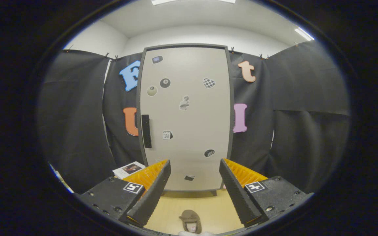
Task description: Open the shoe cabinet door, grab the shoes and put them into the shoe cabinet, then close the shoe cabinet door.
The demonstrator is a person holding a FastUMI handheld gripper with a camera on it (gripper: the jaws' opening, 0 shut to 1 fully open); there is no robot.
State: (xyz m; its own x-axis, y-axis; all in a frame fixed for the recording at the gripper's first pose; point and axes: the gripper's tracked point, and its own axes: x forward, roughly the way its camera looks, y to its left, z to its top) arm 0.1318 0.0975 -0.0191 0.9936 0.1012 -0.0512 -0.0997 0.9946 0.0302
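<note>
We see the gripper (pixel 195 170) held with its two fingers (pixel 153 193) spread wide apart, nothing between them. Beyond them, far across the booth, stands the shoe cabinet (pixel 185 114), its pale door (pixel 192 131) closed and dotted with small stickers. A black handle (pixel 146 131) runs upright near the door's left edge. On the yellow floor (pixel 208 209), near us and low between the fingers, lies a brown shoe (pixel 190 220), well apart from the cabinet. A leaflet (pixel 128 169) rests on the floor left of the cabinet's foot, just beyond the left finger
</note>
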